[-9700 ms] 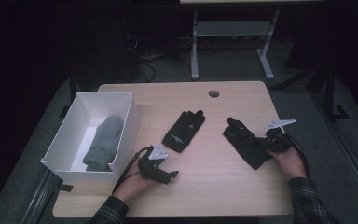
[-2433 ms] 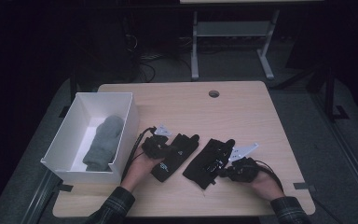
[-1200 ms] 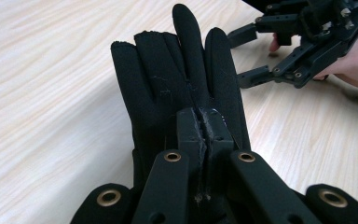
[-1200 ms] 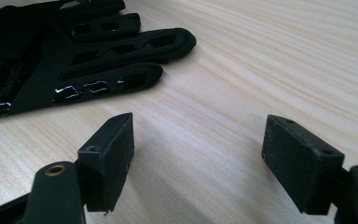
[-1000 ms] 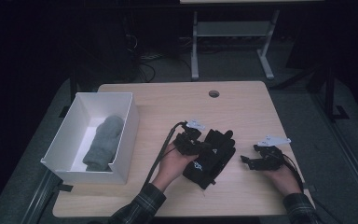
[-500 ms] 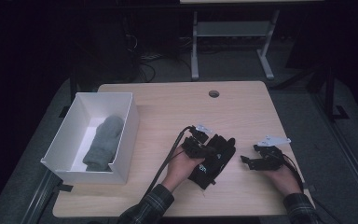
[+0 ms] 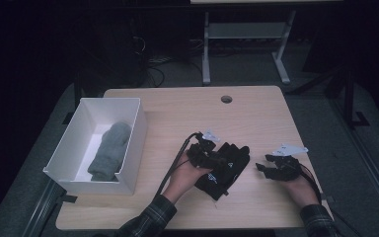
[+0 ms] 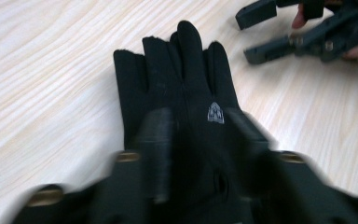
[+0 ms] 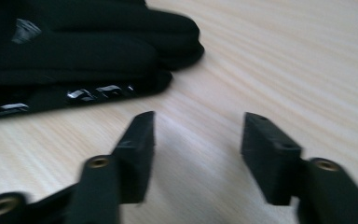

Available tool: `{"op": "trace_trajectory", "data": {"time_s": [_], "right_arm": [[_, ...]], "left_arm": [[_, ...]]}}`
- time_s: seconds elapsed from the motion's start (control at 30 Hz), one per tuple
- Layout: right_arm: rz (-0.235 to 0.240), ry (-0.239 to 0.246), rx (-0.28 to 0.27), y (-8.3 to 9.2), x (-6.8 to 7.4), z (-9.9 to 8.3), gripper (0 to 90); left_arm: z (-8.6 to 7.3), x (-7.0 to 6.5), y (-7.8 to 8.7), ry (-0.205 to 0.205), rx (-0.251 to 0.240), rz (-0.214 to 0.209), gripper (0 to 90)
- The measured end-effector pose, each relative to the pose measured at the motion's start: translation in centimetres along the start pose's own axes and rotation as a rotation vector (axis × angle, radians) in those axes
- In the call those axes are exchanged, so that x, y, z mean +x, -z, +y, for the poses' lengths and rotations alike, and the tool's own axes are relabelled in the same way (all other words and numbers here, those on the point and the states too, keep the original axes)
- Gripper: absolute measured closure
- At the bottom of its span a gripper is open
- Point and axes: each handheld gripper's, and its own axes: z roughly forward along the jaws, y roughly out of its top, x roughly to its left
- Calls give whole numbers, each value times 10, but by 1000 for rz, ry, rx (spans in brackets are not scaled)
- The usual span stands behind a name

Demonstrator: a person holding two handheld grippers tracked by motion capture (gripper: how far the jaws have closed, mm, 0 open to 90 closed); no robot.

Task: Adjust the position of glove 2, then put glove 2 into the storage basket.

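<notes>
The left gripper [image 7: 216, 157] has just been opening — jaws loosened astride the stacked black gloves [image 8: 182, 84] mid-table. The right gripper [image 9: 196, 140], jaws just narrowing, holds nothing, bare wood between them — gloves just beside. Farther off, open table [image 7: 256, 113].

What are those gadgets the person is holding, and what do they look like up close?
Each hand holds a black two-jaw tool. The left gripper and right gripper carry flat black block jaws on arms with brass-coloured rivets, a pale three-cornered plate on top, and a trailing black cable. The person wears dark plaid sleeves.
</notes>
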Motion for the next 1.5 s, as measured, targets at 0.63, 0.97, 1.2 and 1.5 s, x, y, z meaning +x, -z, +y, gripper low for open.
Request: {"op": "trace_trajectory", "data": {"time_s": [0.63,0.97,1.2,1.5], "right_arm": [[60,10,13,-1,13,9,558],[43,-16,23,-4,6,4,377],[23,-22,21,-4,4,3,322],[6,-28,25,-7,0,0,246]], "left_arm": [[-44,-38,-3,-73,75,-134,895],[-57,-22,-1,-99,154,-55,895],[-58,-6,12,-81,140,-3,894],[-25,9,26,-180,47,-15,597]]}}
